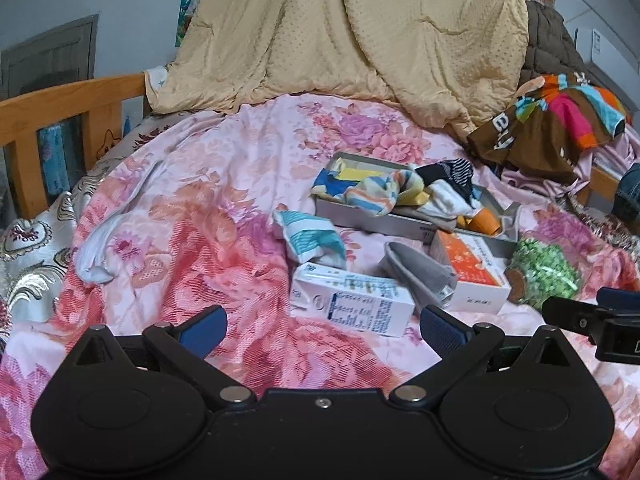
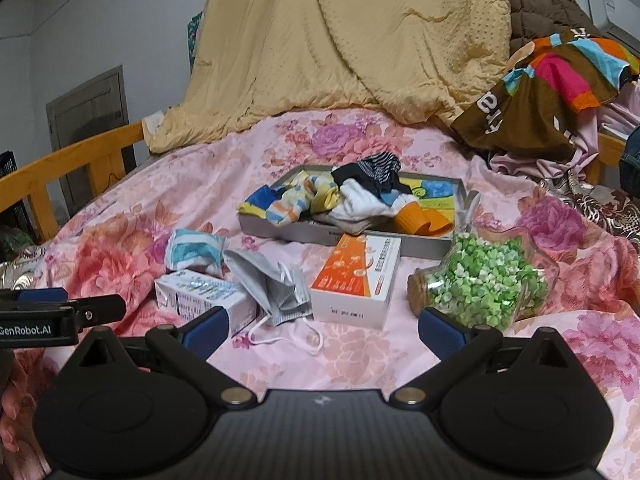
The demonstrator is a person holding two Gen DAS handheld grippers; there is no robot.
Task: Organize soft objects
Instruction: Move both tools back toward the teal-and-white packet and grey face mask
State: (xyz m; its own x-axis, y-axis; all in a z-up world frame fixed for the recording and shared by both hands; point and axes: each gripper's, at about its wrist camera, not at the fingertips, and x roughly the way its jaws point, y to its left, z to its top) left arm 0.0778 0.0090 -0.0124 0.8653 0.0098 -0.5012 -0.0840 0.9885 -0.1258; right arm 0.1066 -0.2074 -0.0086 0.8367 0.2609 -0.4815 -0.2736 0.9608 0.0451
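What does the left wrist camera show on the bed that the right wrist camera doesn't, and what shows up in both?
Only the left wrist view shows a white sock lying alone on the floral sheet, far left. Only the right wrist view shows the grey face mask's white ear loops and the jar's cork stopper clearly. Both share the grey tray of socks, the milk carton, the orange-and-white box, and both grippers open and empty.

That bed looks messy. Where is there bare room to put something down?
The floral bedspread lies bare on the left, between the wooden rail and the teal sock, and near the yellow quilt. It is crowded around the tray: milk carton, grey mask, orange box and star jar.
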